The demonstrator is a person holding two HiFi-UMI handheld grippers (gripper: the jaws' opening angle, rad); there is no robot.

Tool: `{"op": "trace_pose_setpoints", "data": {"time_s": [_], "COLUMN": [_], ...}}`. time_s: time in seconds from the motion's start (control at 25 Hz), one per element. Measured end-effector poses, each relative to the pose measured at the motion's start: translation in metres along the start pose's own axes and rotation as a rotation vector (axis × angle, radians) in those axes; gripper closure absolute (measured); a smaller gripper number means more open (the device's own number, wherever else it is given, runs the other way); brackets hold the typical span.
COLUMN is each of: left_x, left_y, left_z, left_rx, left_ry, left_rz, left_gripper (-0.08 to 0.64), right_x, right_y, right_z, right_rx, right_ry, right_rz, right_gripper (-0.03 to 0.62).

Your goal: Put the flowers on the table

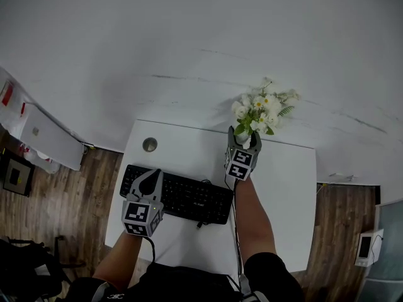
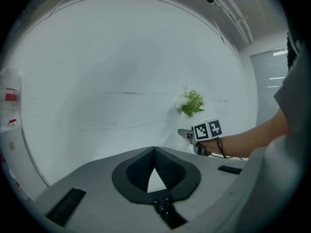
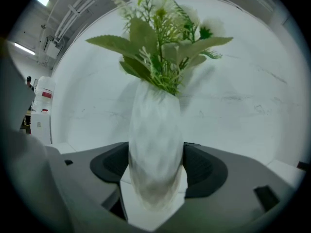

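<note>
White flowers with green leaves (image 1: 261, 109) stand in a white ribbed vase (image 3: 155, 144), held upright. My right gripper (image 1: 244, 141) is shut on the vase's lower body, over the back edge of the white table (image 1: 283, 181) near the wall. In the right gripper view the grey pads (image 3: 206, 166) press both sides of the vase, and the flowers (image 3: 163, 42) rise above. Whether the vase base touches the table I cannot tell. My left gripper (image 1: 150, 181) hovers over the left end of the keyboard, shut with nothing in it; its jaw tips meet in the left gripper view (image 2: 154, 149).
A black keyboard (image 1: 182, 197) lies across the table's front half, its cable trailing to the front. A round cable hole (image 1: 150, 145) sits at the table's back left. A white wall runs behind. A white cabinet (image 1: 44, 137) stands on the wooden floor at left.
</note>
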State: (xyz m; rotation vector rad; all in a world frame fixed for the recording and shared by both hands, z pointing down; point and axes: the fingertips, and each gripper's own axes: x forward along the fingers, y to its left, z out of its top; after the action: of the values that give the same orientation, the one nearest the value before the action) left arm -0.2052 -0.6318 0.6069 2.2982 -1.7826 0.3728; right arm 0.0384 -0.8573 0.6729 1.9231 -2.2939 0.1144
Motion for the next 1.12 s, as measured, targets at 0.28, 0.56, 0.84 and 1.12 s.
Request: {"op": "trace_pose_setpoints", "data": {"time_s": [0.28, 0.56, 0.84, 1.12], "left_x": [-0.004, -0.01, -0.021, -0.03], "left_y": [0.0, 0.006, -0.009, -0.041], "left_z": [-0.006, -0.009, 0.002, 0.027], "left_rx": [-0.003, -0.025, -0.041, -0.048], "left_ry": [0.015, 0.022, 0.017, -0.005], "left_rz": [-0.006, 0.017, 0.01, -0.024], "left_gripper": [0.558, 0.558, 0.558, 0.558], "right_x": [0.001, -0.003, -0.03, -0.078], "right_y": [-0.004, -0.007, -0.012, -0.019], "right_z": [-0.021, -0.022, -0.014, 0.0], "right_rx": [-0.019, 0.031, 0.127, 0.099], "right_ry": [0.049, 0.079, 0.09, 0.099], "right_rz": [-0.022, -0.061, -0.045, -0.041], "right_gripper": [0.238, 0.234, 0.202, 0.29]}}
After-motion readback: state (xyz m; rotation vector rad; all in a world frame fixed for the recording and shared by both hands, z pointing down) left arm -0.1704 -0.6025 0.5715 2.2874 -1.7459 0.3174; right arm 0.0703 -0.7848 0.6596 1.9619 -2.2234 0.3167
